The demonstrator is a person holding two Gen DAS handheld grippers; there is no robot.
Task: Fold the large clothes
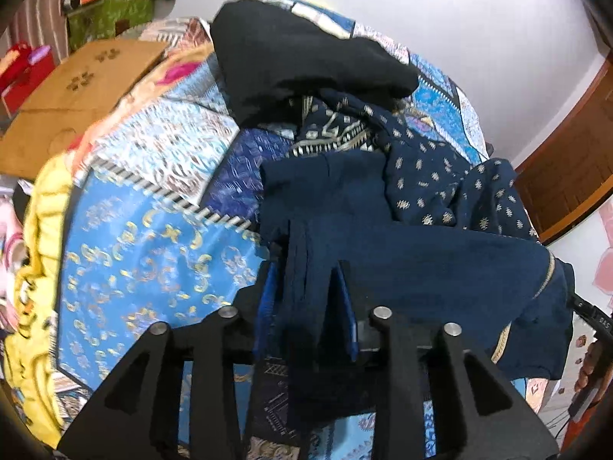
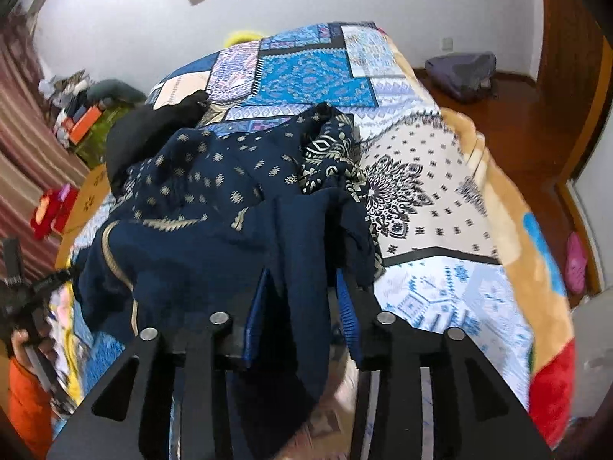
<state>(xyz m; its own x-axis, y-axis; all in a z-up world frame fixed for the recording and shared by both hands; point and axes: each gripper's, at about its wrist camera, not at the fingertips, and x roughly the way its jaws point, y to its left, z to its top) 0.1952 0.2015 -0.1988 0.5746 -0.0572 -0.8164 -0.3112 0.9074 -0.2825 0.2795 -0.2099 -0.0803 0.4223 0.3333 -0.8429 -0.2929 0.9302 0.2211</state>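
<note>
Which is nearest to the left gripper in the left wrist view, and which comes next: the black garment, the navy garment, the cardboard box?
1. Navy garment: between the left gripper's fingers, draping to the right.
2. Black garment: beyond the navy one, farther up the bed.
3. Cardboard box: off the bed, far left.

Even, diffuse indoor light is filling both views, with no hard shadows; the white wall is reading bright but not clipping. Fisheye distortion is bowing the bed into a dome and darkening the corners. Motion blur is smearing the left margins, and the dark garment is losing fold detail in its shaded areas.
</note>
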